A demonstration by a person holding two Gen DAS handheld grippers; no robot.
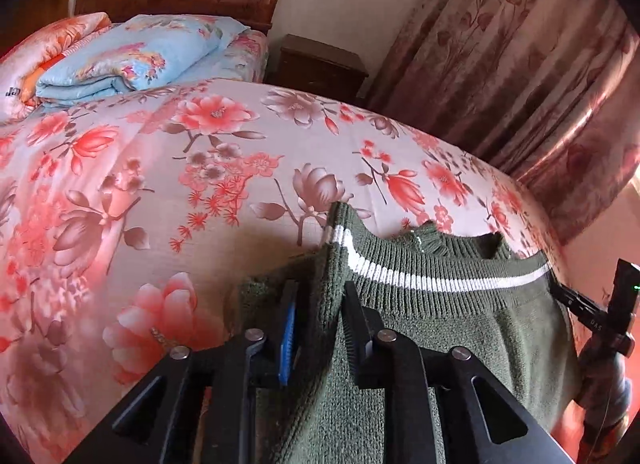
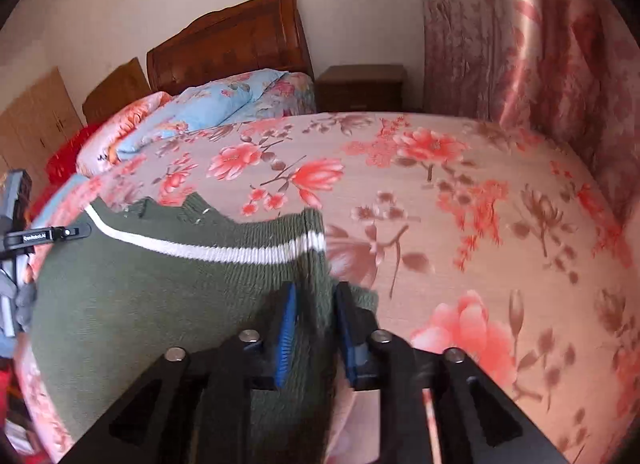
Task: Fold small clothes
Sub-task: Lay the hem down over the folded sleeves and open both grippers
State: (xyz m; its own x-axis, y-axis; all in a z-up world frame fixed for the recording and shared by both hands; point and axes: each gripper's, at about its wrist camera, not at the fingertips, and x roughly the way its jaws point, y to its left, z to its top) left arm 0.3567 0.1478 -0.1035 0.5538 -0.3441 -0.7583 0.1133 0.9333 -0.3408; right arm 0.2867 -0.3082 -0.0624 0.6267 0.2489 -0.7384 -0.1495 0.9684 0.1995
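On floral bedsheet [image 1: 160, 184]: fuzzy green knit sweater [image 1: 460, 324], ribbed white-striped hem

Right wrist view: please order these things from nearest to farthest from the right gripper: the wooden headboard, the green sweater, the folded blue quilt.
1. Green sweater: between the fingers of the right gripper, spread to the left.
2. Folded blue quilt: at the far end of the bed, upper left.
3. Wooden headboard: behind the quilt, against the wall.
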